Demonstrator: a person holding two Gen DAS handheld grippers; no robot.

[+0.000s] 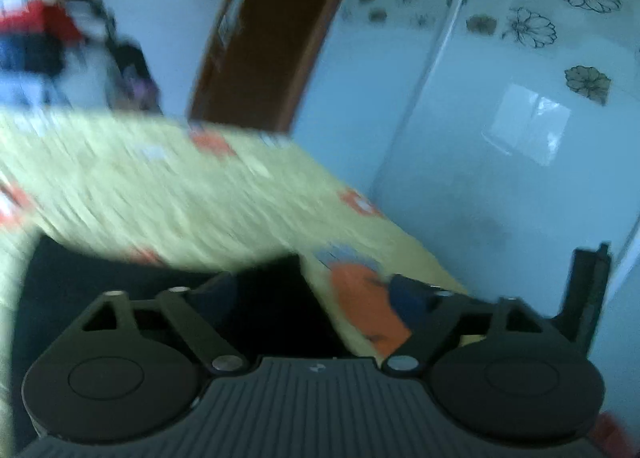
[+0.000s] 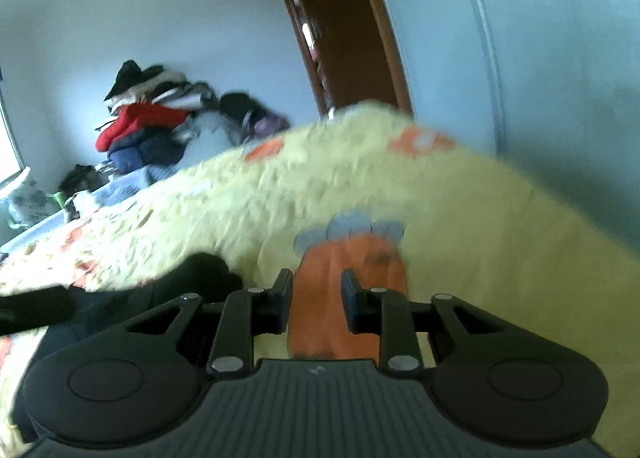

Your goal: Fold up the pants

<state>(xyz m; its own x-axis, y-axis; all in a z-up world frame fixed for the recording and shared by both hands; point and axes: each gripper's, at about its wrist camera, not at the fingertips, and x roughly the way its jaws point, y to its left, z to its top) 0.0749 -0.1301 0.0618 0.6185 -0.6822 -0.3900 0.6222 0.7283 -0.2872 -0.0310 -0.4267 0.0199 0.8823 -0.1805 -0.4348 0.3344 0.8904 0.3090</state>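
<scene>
- The left tongs (image 1: 316,286) stand wide apart, clamping nothing; the blue-padded fingertips (image 1: 404,294) are spread well to either side, one over dark cloth and the other over an orange print.
- The black pants (image 1: 120,278) lie on the bed just ahead of the left tongs, spread low in the left wrist view, with one corner of the cloth reaching up between the fingers — the view is heavily blurred, so how the cloth is folded cannot be told.
- The right tongs (image 2: 316,298) are parted with a moderate gap and hold nothing; between the fingers shows the orange carrot print (image 2: 348,282) of the blanket.
- In the right wrist view the pants (image 2: 120,306) lie to the left of the tongs, a dark mass on the bed, apart from the fingers.
- The bed is covered by a pale yellow blanket (image 2: 460,218) with orange patches, rumpled and rising ahead of both tongs.
- A pile of clothes (image 2: 148,126) — red, navy, black and white — sits at the far end of the bed against the wall.
- A brown door (image 2: 344,38) stands beyond the bed, and beside it a white wardrobe (image 1: 500,118) with flower decals.
</scene>
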